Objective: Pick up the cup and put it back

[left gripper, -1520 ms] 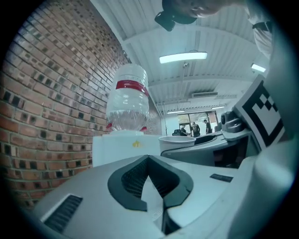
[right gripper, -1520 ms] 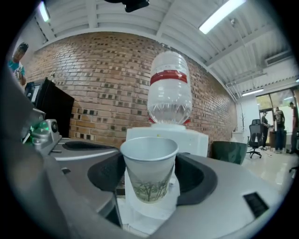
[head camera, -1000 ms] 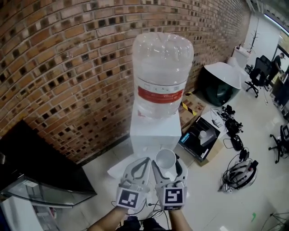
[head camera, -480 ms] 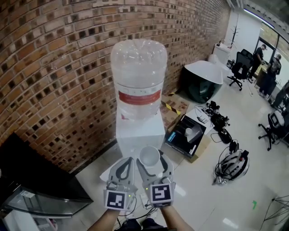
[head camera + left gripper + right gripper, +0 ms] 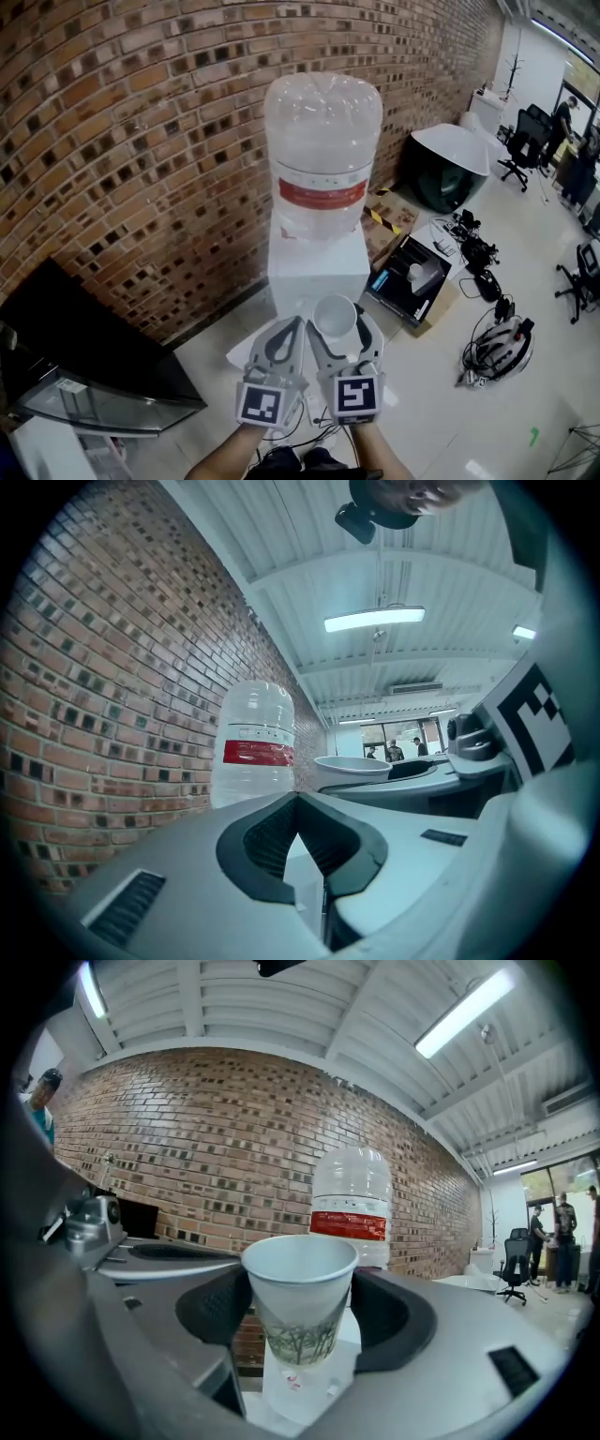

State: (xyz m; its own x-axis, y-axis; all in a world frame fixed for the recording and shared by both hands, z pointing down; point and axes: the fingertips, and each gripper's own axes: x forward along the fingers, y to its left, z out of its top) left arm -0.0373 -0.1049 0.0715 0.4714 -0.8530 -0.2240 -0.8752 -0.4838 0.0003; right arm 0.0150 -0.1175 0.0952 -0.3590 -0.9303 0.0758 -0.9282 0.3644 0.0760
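Right claw (image 5: 300,1285) grips the upright cup (image 5: 296,1321), the water dispenser (image 5: 317,272) stands straight ahead of it; left claw (image 5: 297,801), pinched empty, sits alongside.

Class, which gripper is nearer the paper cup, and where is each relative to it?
Right. The right gripper holds the paper cup between its jaws; the left gripper, shut and empty, sits alongside, left of the cup.

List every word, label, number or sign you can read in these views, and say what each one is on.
No text can be read anywhere.
The red label on the water bottle: print too blurred to read.
The cup: green tree pattern, no words.
The small red marks on the dispenser: too small to read.
The marker cubes: black-and-white codes, no letters.
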